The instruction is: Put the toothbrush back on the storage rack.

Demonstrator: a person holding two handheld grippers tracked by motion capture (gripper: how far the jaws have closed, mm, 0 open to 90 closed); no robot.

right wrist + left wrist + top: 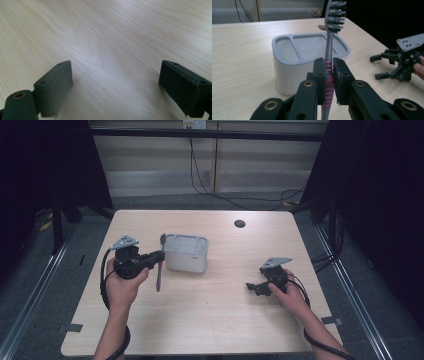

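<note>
My left gripper (328,75) has its jaws clamped on the pink-ribbed grip of a toothbrush (329,45), at nine o'clock of the grey two-compartment holder (186,252) on the desk (210,320). My right gripper (116,85), at four o'clock, is spread wide, holding nothing.
</note>
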